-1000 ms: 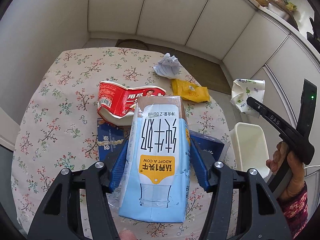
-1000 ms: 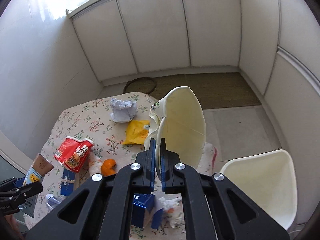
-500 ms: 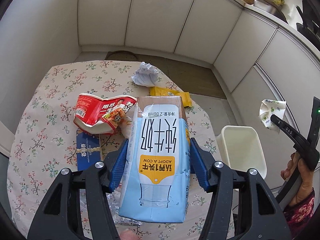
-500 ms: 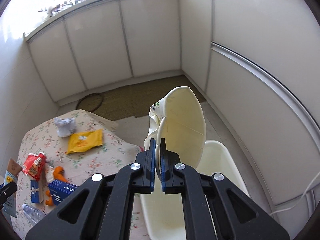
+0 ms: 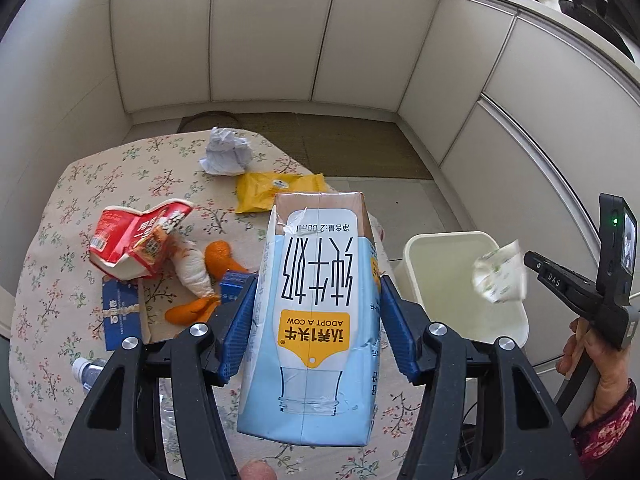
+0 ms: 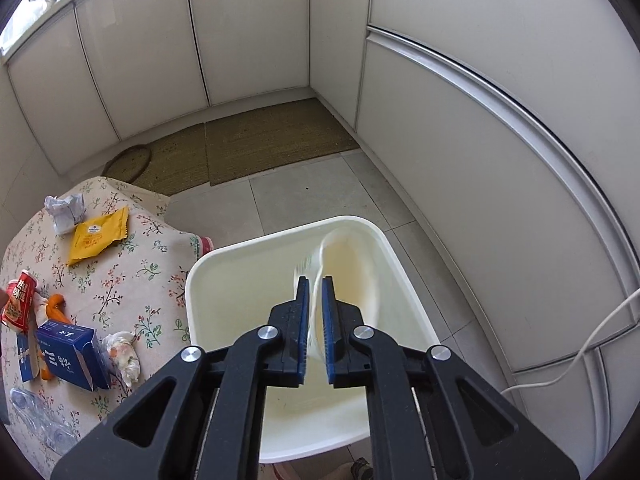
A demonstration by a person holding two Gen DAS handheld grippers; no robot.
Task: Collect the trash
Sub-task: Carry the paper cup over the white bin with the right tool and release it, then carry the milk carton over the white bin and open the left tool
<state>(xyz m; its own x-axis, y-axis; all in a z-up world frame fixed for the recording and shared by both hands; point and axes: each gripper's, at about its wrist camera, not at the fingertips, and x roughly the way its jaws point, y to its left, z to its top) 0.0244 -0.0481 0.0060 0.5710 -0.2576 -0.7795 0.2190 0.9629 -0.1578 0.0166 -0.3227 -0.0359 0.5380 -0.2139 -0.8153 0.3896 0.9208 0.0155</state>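
The left tool (image 5: pixel 316 312) clamps a pale blue milk carton (image 5: pixel 316 320) between its blue pads and holds it upside down above the floral-clothed worktop (image 5: pixel 80 184). To its right, the right tool (image 6: pixel 315 308) hangs over a white bin (image 6: pixel 192 280) that stands on the floor just beside the worktop. The right tool's pads are parted by a narrow gap, and a crushed paper cup (image 6: pixel 348 268), blurred, shows beyond and between them over the bin's mouth; whether the pads touch it cannot be told. From the left wrist view the same paper cup (image 5: pixel 500 278) appears at the tip of the right tool (image 5: pixel 532 260), above the far side of the bin (image 5: pixel 412 248). On the worktop lie a crumpled white paper (image 5: pixel 226 152), a yellow packet (image 5: pixel 276 190), a flattened red carton (image 5: pixel 136 236), orange peel (image 5: pixel 218 258), a wad of tissue (image 5: pixel 194 268), blue boxes (image 5: pixel 120 312) and a clear plastic bottle (image 5: pixel 86 368) near the front edge.
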